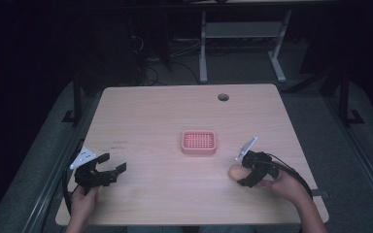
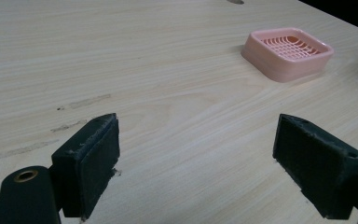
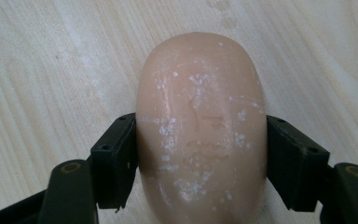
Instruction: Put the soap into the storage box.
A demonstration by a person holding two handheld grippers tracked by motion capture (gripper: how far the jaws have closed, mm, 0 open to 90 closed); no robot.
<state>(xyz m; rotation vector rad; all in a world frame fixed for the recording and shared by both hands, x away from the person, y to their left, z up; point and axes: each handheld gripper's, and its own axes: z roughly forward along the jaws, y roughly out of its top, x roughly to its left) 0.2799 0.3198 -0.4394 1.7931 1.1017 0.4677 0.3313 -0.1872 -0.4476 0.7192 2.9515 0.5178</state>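
A beige oval bar of soap [image 3: 200, 130] lies on the wooden table, and both pads of my right gripper [image 3: 200, 161] press on its sides. From the high view the soap [image 1: 235, 171] sits at the right front, with my right gripper [image 1: 245, 171] shut on it from the right. A pink slotted soap dish [image 1: 199, 141] rests at the table's middle, apart from the soap. At the left front my left gripper [image 1: 112, 165] stands open over bare wood. Its own view has the jaws [image 2: 196, 154] wide apart with nothing between them, and the soap dish [image 2: 286, 53] far off at the upper right.
The light wooden table [image 1: 165, 111] has a round cable hole [image 1: 223, 97] near its far edge. Faint scuff marks [image 2: 81, 101] run across the wood ahead of the left gripper. Desk legs and cables stand in the dark behind the table.
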